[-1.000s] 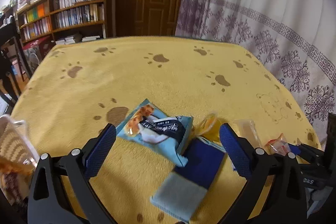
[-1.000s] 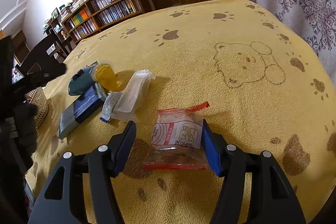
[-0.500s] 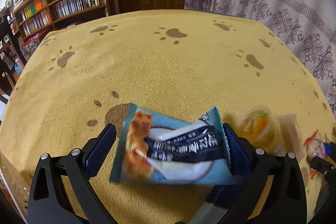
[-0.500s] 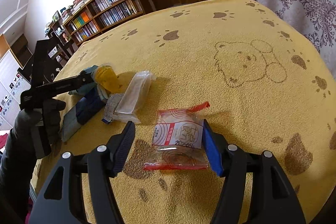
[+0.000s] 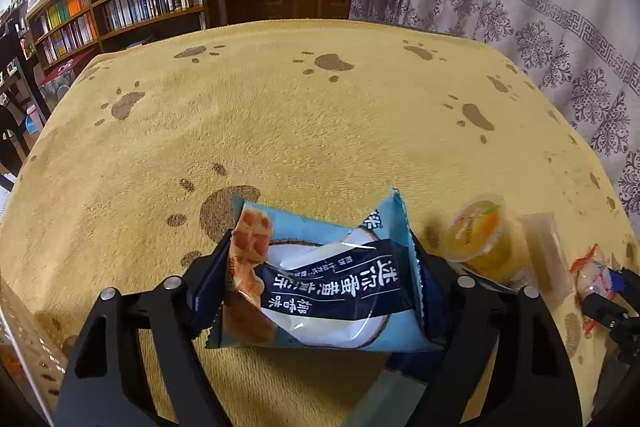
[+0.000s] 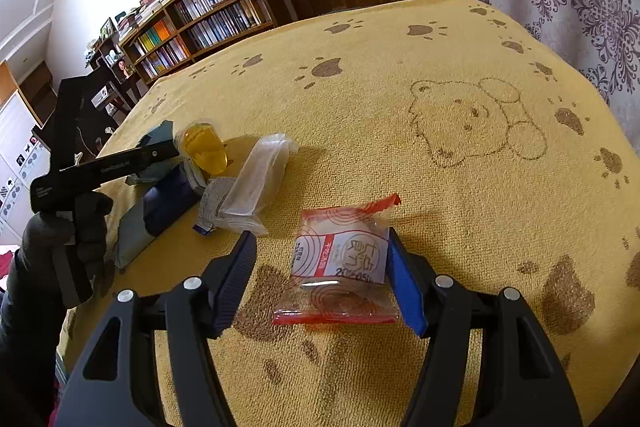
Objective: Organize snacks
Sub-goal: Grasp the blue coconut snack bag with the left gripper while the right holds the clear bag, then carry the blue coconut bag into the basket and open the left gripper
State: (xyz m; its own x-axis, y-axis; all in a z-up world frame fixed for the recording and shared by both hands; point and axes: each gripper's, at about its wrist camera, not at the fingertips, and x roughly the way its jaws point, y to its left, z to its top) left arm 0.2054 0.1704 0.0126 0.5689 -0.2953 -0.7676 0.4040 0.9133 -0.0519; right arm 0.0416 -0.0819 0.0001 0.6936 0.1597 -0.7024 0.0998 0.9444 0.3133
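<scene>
Sitting at the left edge of the table (image 5: 280, 131), a woven basket (image 5: 24, 339) shows only a bit of its wall, and what is in it cannot be made out. The yellow paw-print cloth covers the whole top. The far half and the far corners are bare, so there is lots of room there. The snacks lie close to the near edge.

The left gripper (image 5: 320, 283) is squeezed on a blue snack bag (image 5: 328, 287), one pad at each end, holding it above the cloth. Under it lies a dark blue packet (image 6: 168, 203). Just right of that are an orange jelly cup (image 5: 478, 233) and a clear wrapped bar (image 5: 546, 259), near each other.

The right gripper (image 6: 322, 279) has its fingers spread wide around a red-edged clear packet (image 6: 340, 267) lying flat on the cloth. The right finger (image 6: 406, 291) touches the packet's side. The left one stands apart from it.
</scene>
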